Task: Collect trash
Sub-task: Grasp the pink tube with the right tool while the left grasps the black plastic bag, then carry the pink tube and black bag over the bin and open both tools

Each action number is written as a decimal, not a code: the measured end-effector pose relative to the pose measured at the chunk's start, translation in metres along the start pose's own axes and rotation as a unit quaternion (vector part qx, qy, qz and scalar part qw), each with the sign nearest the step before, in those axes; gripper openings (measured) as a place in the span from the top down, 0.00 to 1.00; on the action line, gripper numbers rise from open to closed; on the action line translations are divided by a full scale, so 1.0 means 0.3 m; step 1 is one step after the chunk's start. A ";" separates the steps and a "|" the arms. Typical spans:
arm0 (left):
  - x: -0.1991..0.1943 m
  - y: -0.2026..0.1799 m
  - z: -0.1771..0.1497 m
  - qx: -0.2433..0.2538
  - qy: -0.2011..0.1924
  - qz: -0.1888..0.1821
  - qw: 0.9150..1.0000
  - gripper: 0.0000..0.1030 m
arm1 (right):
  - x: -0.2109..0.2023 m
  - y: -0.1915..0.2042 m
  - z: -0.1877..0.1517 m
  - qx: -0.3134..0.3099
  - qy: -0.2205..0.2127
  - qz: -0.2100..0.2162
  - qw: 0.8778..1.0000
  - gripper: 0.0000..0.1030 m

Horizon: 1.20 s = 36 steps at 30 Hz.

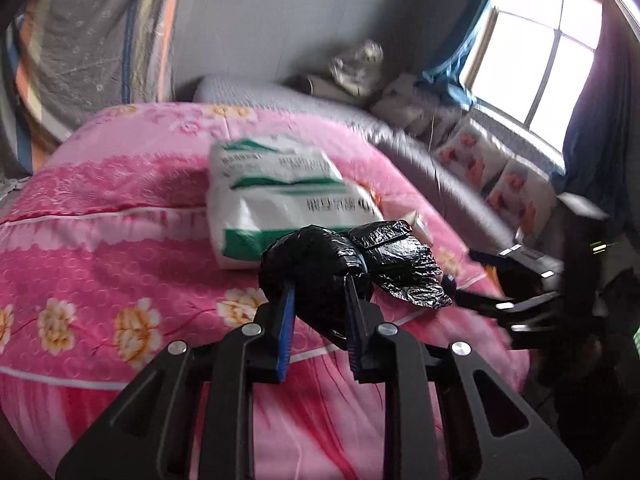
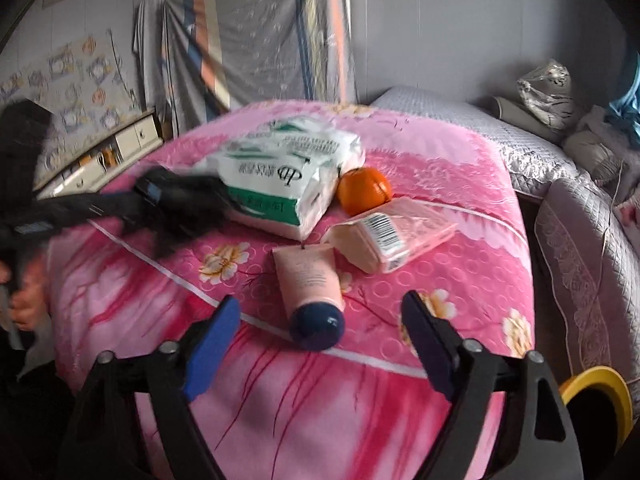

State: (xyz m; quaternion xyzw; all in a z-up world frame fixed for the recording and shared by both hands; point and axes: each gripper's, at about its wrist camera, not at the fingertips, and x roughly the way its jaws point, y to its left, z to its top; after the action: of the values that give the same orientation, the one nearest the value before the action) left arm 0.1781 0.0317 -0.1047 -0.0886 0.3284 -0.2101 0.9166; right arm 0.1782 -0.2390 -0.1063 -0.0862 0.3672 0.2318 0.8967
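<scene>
The left tool (image 1: 320, 284) clenches a crumpled black bag (image 1: 348, 264) over a pink bed (image 1: 120, 240). The right tool (image 2: 320, 328) hangs released above a pink tube (image 2: 310, 280) lying on the bed.

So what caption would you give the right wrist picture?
Open right gripper above a pink tube on a pink floral quilt, beside an orange and tissue pack.

The quilt (image 2: 460, 240) is pink with yellow-white flowers and pale circles. On it lie a white pack (image 2: 288, 172) printed green, an orange ball (image 2: 364, 190), a pale pink tube (image 2: 310, 276) with a navy cap, and a black crinkled bag (image 1: 344, 268). The tongs' pads (image 2: 212, 344) are blue.
</scene>
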 end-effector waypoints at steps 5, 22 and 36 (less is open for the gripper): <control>-0.097 0.044 0.008 -0.023 -0.035 0.008 0.999 0.80 | 0.103 0.027 0.018 -0.019 0.035 -0.011 0.999 0.37; -0.188 -0.050 0.047 0.007 -0.069 0.043 0.997 0.80 | -0.055 -0.032 0.028 0.084 -0.005 0.113 0.990 0.63; -0.265 -0.351 0.092 0.098 -0.114 -0.008 0.989 0.80 | -0.441 -0.127 -0.111 0.187 -0.104 0.126 0.969 0.63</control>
State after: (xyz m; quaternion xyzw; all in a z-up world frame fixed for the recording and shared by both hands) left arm 0.1059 -0.0266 -0.0070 -0.0243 0.1988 -0.2372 0.9506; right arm 0.0935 -0.3297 -0.0383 0.1545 0.3167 0.2773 0.8938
